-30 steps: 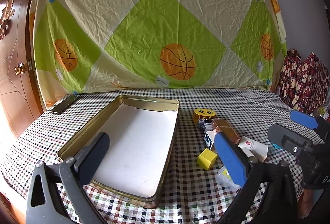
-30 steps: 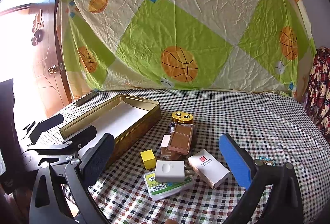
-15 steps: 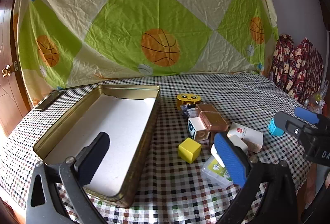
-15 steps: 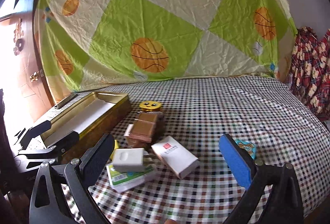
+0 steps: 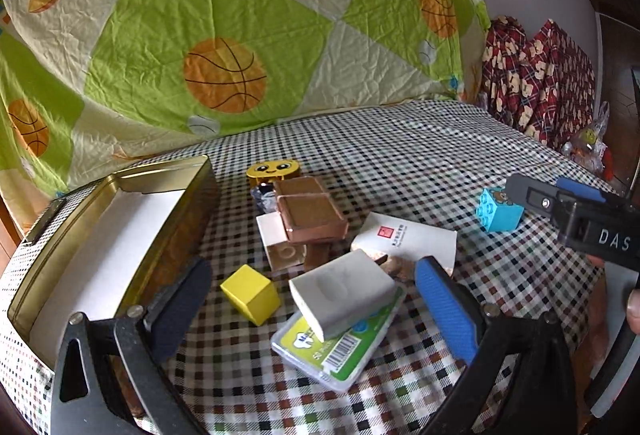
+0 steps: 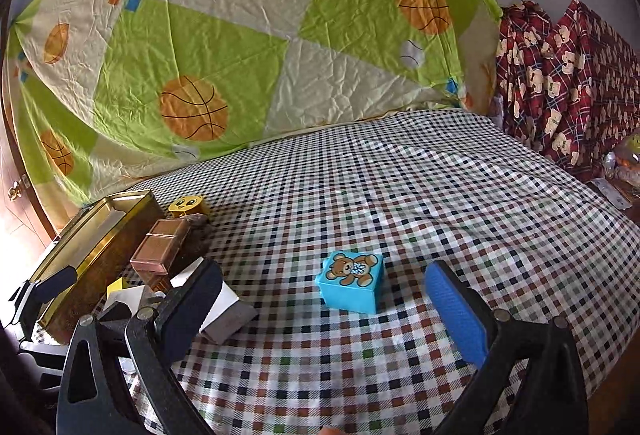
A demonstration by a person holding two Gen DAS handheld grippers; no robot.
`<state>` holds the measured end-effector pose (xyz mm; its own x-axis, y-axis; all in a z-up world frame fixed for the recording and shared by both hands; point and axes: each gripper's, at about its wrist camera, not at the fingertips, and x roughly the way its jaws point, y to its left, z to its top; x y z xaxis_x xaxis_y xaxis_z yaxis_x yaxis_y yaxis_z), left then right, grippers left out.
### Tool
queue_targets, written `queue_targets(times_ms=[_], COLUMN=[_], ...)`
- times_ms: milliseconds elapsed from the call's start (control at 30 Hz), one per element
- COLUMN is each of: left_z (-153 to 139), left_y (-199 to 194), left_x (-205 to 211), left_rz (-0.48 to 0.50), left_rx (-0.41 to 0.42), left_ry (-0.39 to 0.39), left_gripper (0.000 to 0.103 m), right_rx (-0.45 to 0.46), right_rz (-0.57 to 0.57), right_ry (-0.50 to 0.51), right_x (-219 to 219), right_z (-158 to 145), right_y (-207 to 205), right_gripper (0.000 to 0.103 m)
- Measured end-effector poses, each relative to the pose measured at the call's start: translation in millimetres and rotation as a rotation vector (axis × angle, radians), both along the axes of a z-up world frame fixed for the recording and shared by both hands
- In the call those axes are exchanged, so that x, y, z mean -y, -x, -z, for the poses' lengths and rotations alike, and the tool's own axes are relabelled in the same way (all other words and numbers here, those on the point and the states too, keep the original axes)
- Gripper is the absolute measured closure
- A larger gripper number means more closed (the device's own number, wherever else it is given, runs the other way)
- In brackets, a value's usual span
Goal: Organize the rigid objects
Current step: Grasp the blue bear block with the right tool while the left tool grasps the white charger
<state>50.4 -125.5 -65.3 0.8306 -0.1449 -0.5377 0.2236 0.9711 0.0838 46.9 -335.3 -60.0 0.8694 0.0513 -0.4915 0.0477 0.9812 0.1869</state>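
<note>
Checkered cloth is covering the surface (image 6: 400,195), where the right gripper (image 6: 320,305) is hanging wide around the blue block (image 6: 352,281), ready to grasp. Left gripper (image 5: 312,299) is gaping wide over the clutter beside the empty gold tin (image 5: 168,171).

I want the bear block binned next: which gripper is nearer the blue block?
Right. The right gripper is open with the blue block just ahead between its fingers. The left gripper is open over the yellow cube and white charger, well left of the block.
</note>
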Motion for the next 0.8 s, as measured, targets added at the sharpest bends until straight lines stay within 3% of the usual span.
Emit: queue_targets(times_ms=[167, 233, 300, 433, 600, 800], left_z=[3, 5, 8, 8, 5, -2], left_y=[-11, -13, -17, -18, -12, -2], left_x=[5, 3, 0, -6, -13, -26], left_rz=[0.022, 0.041, 0.063, 0.069, 0.057, 0.013], left_rx=[-0.047, -0.065, -0.092, -0.101, -0.055, 0.03], left_ry=[-0.005, 0.018, 0.051, 0.096, 0.124, 0.135], left_gripper=[0.003, 0.027, 0.044, 0.044, 0.044, 0.044], right_rx=[-0.02, -0.031, -0.055, -0.133, -0.234, -0.253], right_rz=[0.006, 0.003, 0.004, 0.009, 0.005, -0.017], right_ry=[0.003, 0.013, 0.038, 0.075, 0.039, 0.043], right_x=[4, 3, -2, -6, -1, -3], right_z=[6, 7, 10, 14, 26, 30], right_y=[-8, -13, -19, -34, -49, -50], right_gripper=[0.001, 0.001, 0.001, 0.001, 0.026, 0.055])
